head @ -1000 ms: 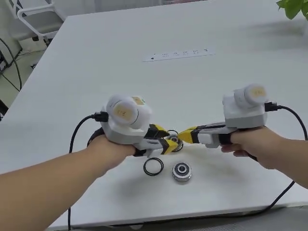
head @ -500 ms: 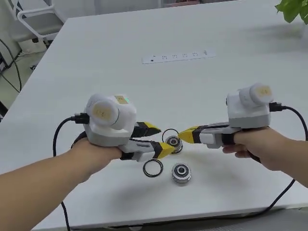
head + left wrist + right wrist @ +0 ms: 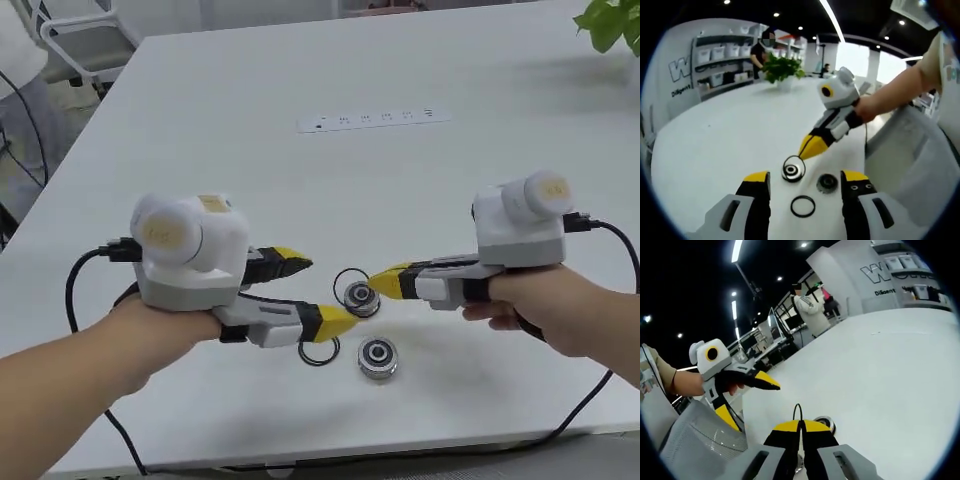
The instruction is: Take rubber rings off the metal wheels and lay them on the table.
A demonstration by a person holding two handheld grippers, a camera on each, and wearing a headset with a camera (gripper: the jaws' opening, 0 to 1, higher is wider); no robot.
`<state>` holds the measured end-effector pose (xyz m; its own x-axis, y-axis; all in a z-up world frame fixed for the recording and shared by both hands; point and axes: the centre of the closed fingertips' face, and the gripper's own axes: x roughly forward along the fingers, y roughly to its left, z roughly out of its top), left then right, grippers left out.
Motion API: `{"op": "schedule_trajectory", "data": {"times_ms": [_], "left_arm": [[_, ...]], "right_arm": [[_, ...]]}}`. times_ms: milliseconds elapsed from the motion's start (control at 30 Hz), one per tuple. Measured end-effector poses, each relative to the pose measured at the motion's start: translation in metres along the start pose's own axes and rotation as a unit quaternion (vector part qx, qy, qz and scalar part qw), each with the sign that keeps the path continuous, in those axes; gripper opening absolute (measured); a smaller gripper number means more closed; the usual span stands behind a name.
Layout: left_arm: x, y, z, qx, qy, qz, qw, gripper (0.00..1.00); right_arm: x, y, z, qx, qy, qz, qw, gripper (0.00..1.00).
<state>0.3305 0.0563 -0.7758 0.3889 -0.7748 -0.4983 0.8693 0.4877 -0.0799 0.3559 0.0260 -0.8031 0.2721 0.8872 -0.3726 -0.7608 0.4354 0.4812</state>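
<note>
Presently left tongs (image 3: 322, 291) gaped wide, empty; right tongs (image 3: 385, 283) pinched shut on rubber ring (image 3: 349, 269) beside metal wheel (image 3: 360, 297) on worktop (image 3: 250, 150).

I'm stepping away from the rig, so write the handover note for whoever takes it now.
Left gripper: open, above the table, holding nothing.
Right gripper: shut on a rubber ring that is pulled partly off the far wheel.
Done: one loose ring lies on the table beside the near wheel, which looks bare.
Left: free the gripped ring and lay it down.
</note>
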Motion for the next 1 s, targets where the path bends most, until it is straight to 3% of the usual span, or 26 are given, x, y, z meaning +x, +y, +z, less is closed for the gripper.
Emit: {"op": "schedule_trajectory", "data": {"times_ms": [367,600,1000], "left_arm": [[-0.021,0.000,-0.008,-0.008,-0.008,0.016,0.9998,0.66],[-0.026,0.002,-0.020,-0.010,0.001,0.021,0.9997,0.69],[-0.036,0.002,-0.030,-0.014,0.004,0.030,0.9995,0.75]], "right_arm": [[0.004,0.008,-0.002,0.002,0.005,0.008,1.0000,0.00],[0.010,0.016,-0.007,0.001,0.017,0.018,0.9997,0.00],[0.021,0.026,-0.018,0.001,0.040,0.033,0.9987,0.00]]}}
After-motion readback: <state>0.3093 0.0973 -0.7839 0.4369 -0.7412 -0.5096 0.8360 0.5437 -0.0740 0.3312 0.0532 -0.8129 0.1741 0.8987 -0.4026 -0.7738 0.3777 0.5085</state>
